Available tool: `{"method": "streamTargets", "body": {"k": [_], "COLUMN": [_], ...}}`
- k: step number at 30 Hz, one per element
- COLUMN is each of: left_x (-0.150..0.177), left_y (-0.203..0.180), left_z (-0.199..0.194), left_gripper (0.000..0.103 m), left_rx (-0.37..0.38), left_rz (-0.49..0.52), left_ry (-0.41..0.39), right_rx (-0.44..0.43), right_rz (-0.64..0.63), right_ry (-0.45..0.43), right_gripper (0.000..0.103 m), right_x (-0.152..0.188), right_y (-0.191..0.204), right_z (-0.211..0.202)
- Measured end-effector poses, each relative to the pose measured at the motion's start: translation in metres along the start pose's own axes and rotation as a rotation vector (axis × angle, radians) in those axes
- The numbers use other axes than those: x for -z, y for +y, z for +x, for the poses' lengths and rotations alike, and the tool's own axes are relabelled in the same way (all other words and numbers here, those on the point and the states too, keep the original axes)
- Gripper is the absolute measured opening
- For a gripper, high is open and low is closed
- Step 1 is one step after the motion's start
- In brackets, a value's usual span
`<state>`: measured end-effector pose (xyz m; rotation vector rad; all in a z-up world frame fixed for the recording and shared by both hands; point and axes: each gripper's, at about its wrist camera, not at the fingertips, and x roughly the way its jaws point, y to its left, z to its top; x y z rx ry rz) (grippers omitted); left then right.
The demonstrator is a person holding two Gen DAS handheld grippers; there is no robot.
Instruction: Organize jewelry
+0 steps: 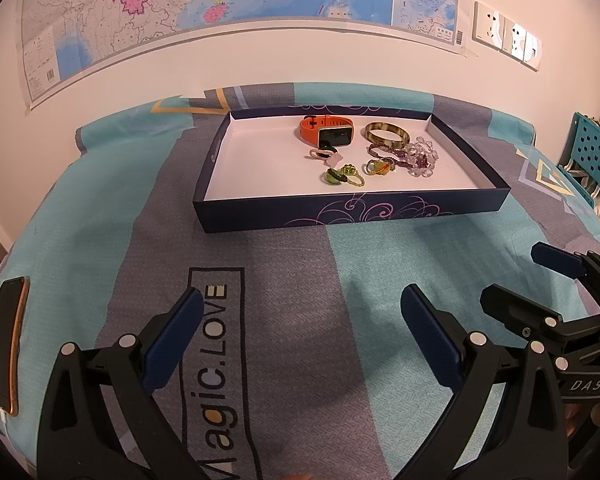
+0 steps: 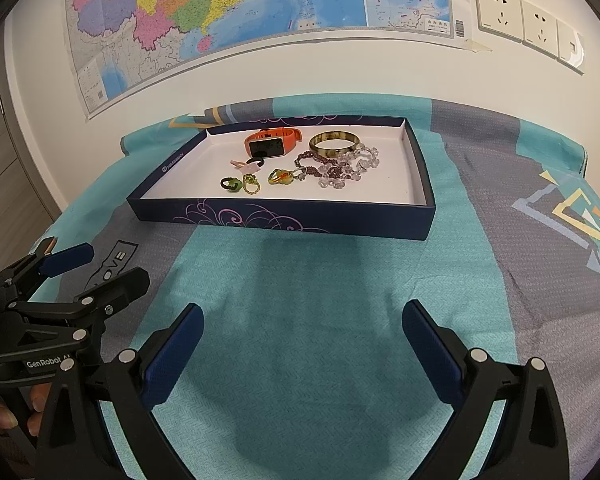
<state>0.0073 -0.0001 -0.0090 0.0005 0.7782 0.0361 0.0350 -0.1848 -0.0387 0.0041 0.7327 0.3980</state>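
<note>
Left gripper (image 1: 302, 314): my blue-padded fingers spread wide, holding nothing, low over the woven teal-and-grey bedsheet (image 1: 284, 280) (printed "Magic.LOVE").
Right gripper (image 2: 302, 324): also gaping wide, bare, well short of the box.
Box (image 2: 284, 220): one shallow rectangular navy card tray, pale lining, lilac swirls on its near wall; long axis runs left-right across my view.
Watch (image 1: 327, 130): one, orange rubbery strap, toward the box's far wall, face turned to me.
Bangle (image 1: 387, 135): one glossy mottled hoop, just right of the watch.
Beads (image 1: 414, 156): clear and purple strands, tangled, count unclear.
Rings (image 1: 342, 174): several small ones, mid-box.
Phone (image 1: 7, 342): one, far left of the box.
</note>
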Motion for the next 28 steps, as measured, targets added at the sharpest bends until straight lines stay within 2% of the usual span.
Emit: {"method": "streamTargets", "body": {"k": [14, 21, 24, 28], "left_x": [0.0, -0.002, -0.002, -0.005], "left_y": [-0.002, -0.004, -0.001, 0.014], "left_z": [-0.001, -0.002, 0.004, 0.006], "left_gripper": [0.097, 0.097, 0.097, 0.097], "left_rx": [0.003, 0.034, 0.032, 0.019], "left_rz": [0.0, 0.008, 0.004, -0.011], "left_ry": [-0.004, -0.005, 0.025, 0.028], "right_rx": [0.0, 0.001, -0.005, 0.089], "right_rz": [0.0, -0.012, -0.018, -0.005], "right_ry": [0.0, 0.003, 0.023, 0.062], "right_gripper": [0.096, 0.096, 0.096, 0.096], "right_x": [0.0, -0.001, -0.004, -0.014], "right_y": [-0.001, -0.003, -0.016, -0.072], "right_z": [0.001, 0.0, -0.001, -0.002]}}
